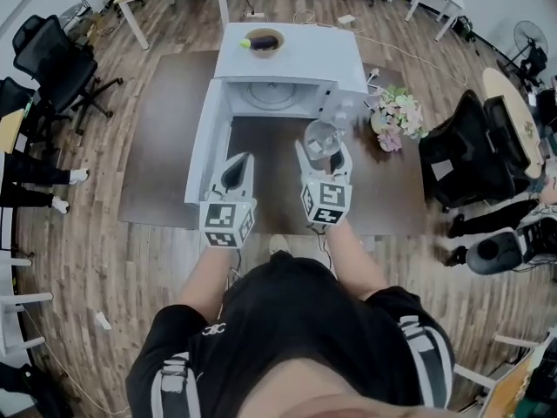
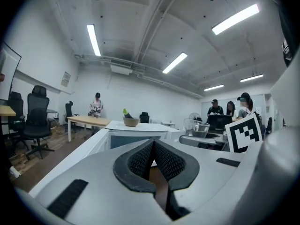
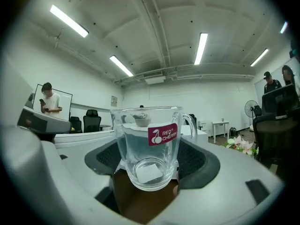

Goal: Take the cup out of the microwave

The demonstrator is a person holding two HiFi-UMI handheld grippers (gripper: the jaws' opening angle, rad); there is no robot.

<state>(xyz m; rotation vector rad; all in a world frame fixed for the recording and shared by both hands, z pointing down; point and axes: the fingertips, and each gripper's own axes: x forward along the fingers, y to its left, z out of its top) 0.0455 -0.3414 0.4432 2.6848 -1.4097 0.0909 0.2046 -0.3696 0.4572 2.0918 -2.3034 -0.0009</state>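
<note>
A clear glass cup (image 3: 150,146) with a red cherry label and a handle on its right sits between the pads of my right gripper (image 3: 151,161), which is shut on it. In the head view the cup (image 1: 321,136) hangs in the air in front of the white microwave (image 1: 287,68), outside its cavity. The microwave door (image 1: 206,142) stands swung open to the left. My left gripper (image 1: 233,174) is held beside the right one, just right of the door; its jaws are shut (image 2: 153,161) with nothing between them. The cup (image 2: 196,127) also shows at the right of the left gripper view.
A wooden bowl (image 1: 264,41) with a dark fruit rests on top of the microwave. A bunch of flowers (image 1: 397,116) lies on the brown table (image 1: 165,129) at the right. Office chairs (image 1: 52,59) stand at the left and right. Several people are at the room's edges.
</note>
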